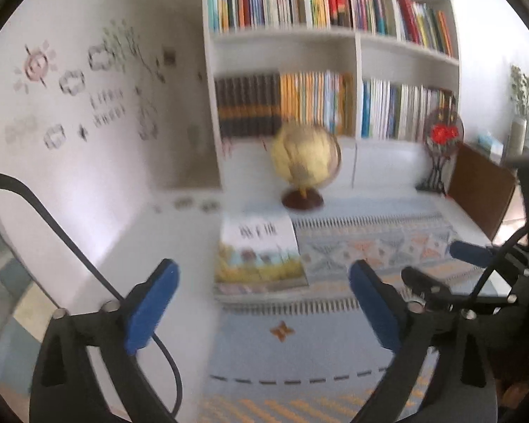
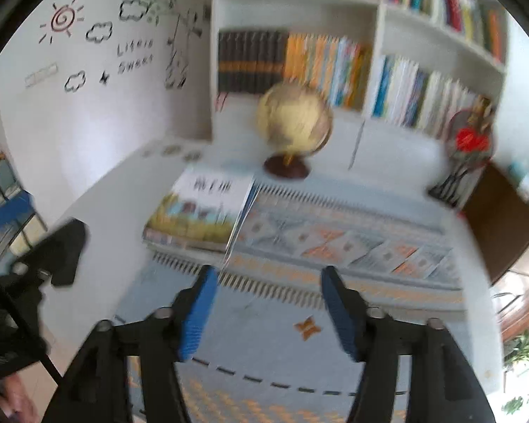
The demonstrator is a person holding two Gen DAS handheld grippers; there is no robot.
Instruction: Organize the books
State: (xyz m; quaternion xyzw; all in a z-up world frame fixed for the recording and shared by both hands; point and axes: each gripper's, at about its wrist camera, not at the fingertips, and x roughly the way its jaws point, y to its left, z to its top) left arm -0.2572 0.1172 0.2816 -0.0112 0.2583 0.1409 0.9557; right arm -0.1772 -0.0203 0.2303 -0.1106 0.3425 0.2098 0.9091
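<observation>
Ahead of both grippers, left (image 1: 261,303) and right (image 2: 266,312), fingers apart and empty: book stack (image 1: 259,261) flat on counter (image 1: 180,246), nearer left.

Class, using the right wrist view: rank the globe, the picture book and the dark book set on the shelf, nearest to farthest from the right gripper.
1. picture book, lying on the patterned cloth, ahead left of the right gripper.
2. globe, standing behind the book.
3. dark book set, shelved, upper left.

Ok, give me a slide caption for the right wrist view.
Right gripper open and empty above the patterned runner, a stack of books and a globe ahead.
</observation>
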